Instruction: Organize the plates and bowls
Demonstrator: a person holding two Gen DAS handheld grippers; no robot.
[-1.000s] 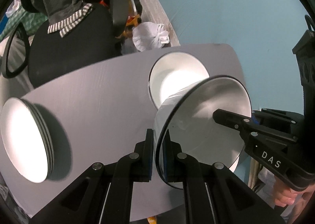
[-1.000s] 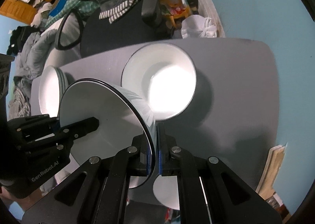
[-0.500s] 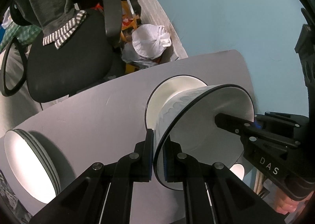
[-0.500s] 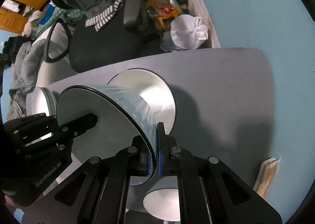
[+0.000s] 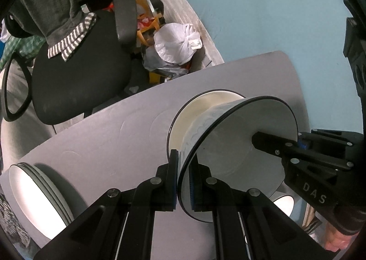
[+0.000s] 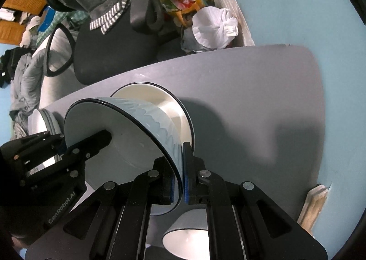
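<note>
Gripping opposite sides of one bowl's (image 5: 238, 157) rim, the left gripper (image 5: 184, 182) and right gripper (image 6: 179, 182) are both clamped tight on it. It's over the grey desk (image 6: 251, 100), tipped with its mouth toward the viewer, its base going into a second bowl (image 6: 173, 104). Stacked plates (image 5: 34, 196) sit at the far-left edge.

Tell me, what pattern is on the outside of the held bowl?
Pale blue scalloped waves on the held bowl, clearest in the right wrist view.
</note>
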